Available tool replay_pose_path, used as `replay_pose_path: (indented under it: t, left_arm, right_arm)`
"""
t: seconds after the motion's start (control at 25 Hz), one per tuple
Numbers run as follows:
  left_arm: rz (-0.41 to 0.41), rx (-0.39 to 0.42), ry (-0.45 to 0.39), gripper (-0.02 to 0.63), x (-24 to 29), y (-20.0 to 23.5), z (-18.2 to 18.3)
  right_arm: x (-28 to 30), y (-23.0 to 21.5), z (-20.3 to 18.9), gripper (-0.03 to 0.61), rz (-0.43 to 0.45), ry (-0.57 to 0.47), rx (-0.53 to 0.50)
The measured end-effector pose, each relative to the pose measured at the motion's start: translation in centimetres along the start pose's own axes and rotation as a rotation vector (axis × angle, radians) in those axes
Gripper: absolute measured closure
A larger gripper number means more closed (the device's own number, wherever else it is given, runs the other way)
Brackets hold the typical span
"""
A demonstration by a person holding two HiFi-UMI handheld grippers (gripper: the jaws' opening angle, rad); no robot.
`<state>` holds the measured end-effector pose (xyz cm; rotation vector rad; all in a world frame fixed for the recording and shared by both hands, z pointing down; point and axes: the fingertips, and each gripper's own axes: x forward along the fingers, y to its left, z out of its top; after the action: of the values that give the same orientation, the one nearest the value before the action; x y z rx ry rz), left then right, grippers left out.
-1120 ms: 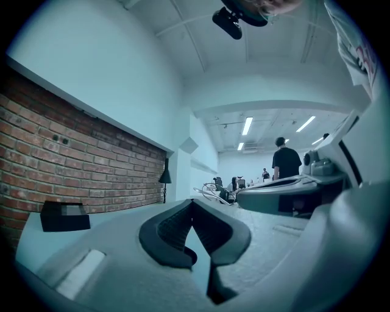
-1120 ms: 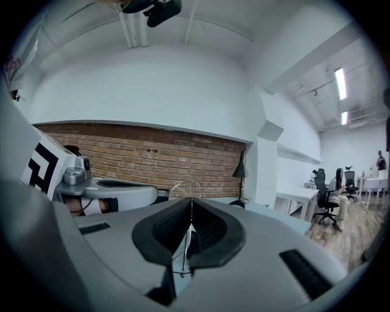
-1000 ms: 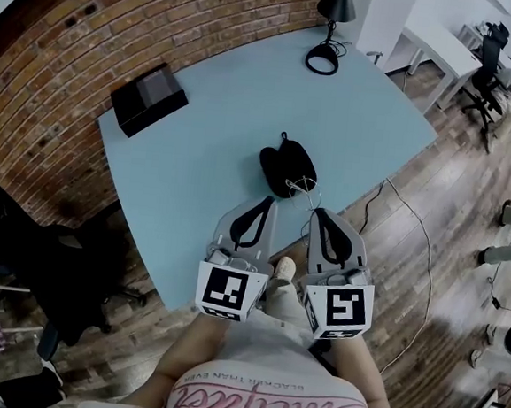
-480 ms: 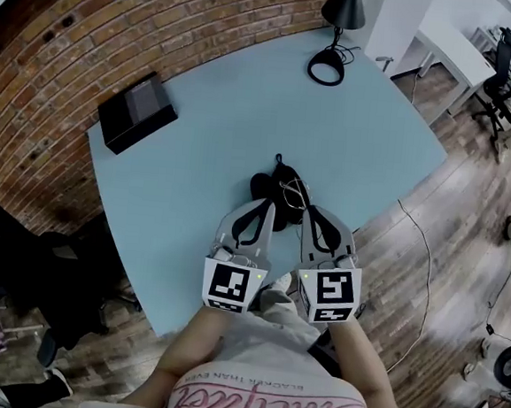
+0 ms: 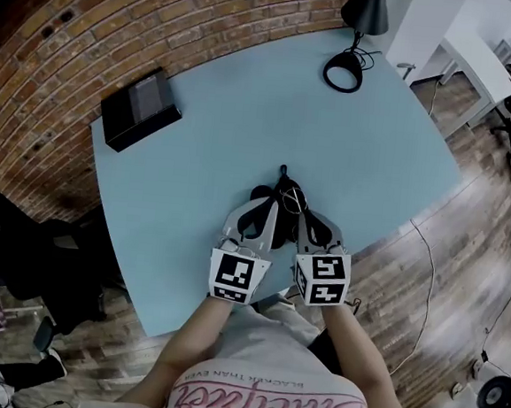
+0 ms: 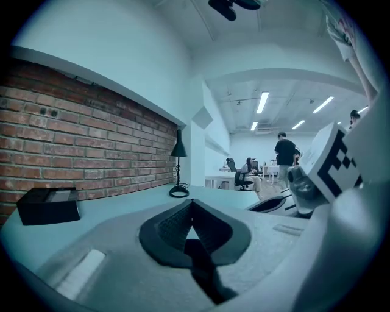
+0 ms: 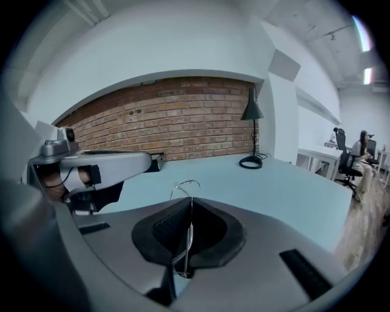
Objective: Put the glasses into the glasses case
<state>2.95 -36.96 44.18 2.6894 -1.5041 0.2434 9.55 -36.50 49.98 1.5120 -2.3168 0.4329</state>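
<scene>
A black glasses case (image 5: 260, 194) lies on the light blue table (image 5: 246, 109) near its front edge, partly hidden under both gripper tips. My right gripper (image 5: 297, 213) is shut on thin wire-framed glasses (image 5: 293, 196), held just above the case's right side. In the right gripper view the wire frame (image 7: 185, 186) sticks up from between the pressed pads of that gripper (image 7: 190, 212). My left gripper (image 5: 271, 211) sits close beside it over the case, jaws together (image 6: 192, 210) with nothing between the pads. The case does not show in either gripper view.
A black box (image 5: 139, 109) sits at the table's back left by the brick wall. A black desk lamp (image 5: 354, 39) stands at the back right. A dark chair (image 5: 20, 249) is on the floor to the left. People sit far off (image 6: 285, 155).
Both grippers have moved forward from the table's front edge until their tips are over the case. The glasses travelled with the right gripper. Both grippers stayed shut.
</scene>
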Motion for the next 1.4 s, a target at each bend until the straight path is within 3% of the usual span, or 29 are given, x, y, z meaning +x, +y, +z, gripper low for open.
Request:
replay_pose_path:
  t: [0.4, 0.84, 1.16, 1.4]
  left_arm:
    - [-0.012, 0.002, 0.039, 0.609, 1.4, 0.8, -1.9]
    - [-0.044, -0.001, 0.056, 0.609, 0.7, 1.4, -2.7]
    - [-0.023, -0.025, 0.05, 0.609, 0.4, 2.8, -2.7]
    - [-0.01, -0.044, 0.034, 0.609, 0.1, 3.5, -2.4]
  right_arm:
    - [3.9, -0.5, -3.4, 0.566, 0.001, 0.088, 0.006]
    - [6.4, -0.8, -5.7, 0.566, -0.097, 0.18, -0.074]
    - [7.2, -1.1, -5.9, 0.565, -0.113, 0.221, -0.107]
    - [5.9, -1.0, -3.6, 0.565, -0.086, 0.167, -0.091]
